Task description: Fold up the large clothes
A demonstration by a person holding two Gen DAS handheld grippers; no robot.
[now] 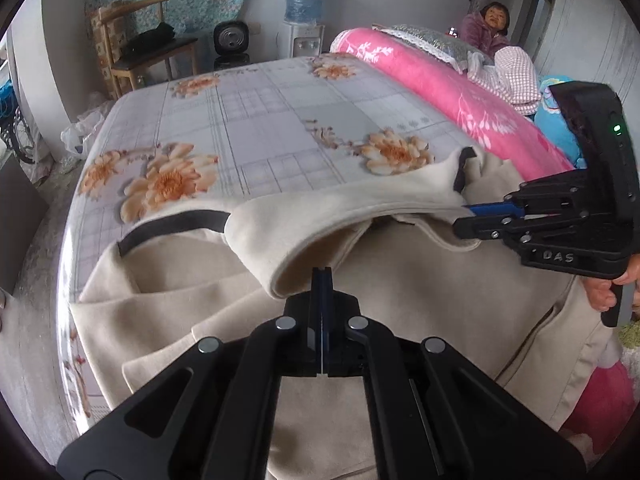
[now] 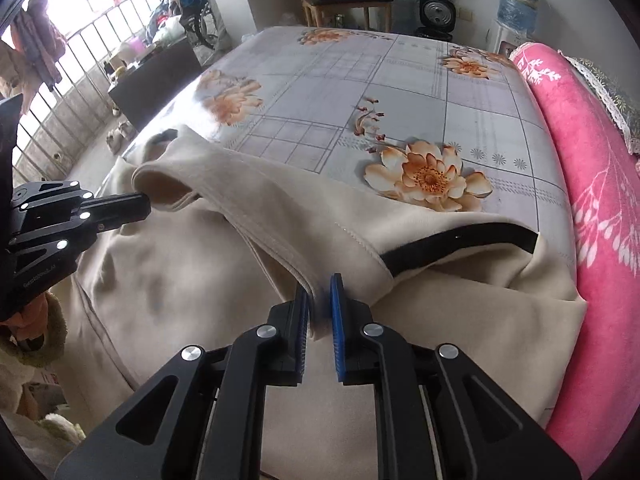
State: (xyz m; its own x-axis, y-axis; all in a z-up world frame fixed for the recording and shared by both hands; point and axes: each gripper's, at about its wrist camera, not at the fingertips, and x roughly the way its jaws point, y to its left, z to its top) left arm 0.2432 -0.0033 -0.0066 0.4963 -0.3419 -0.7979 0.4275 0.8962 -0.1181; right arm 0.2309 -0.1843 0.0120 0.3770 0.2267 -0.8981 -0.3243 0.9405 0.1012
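A large cream garment (image 1: 200, 312) with black trim (image 1: 176, 226) lies on the near part of a bed; it also shows in the right wrist view (image 2: 180, 280). My left gripper (image 1: 322, 276) is shut on a lifted folded edge of the garment. It shows at the left of the right wrist view (image 2: 146, 206), pinching the cloth. My right gripper (image 2: 319, 296) has its jaws a little apart with the garment's hem between them. In the left wrist view it (image 1: 466, 216) grips the same lifted edge from the right.
The bed sheet (image 1: 256, 120) is grey with orange flowers. A rolled pink blanket (image 1: 440, 92) lies along the bed's right side, with a person (image 1: 492, 28) beyond it. A wooden chair (image 1: 148, 52), a fan (image 1: 230, 38) and a water dispenser (image 1: 304, 12) stand behind.
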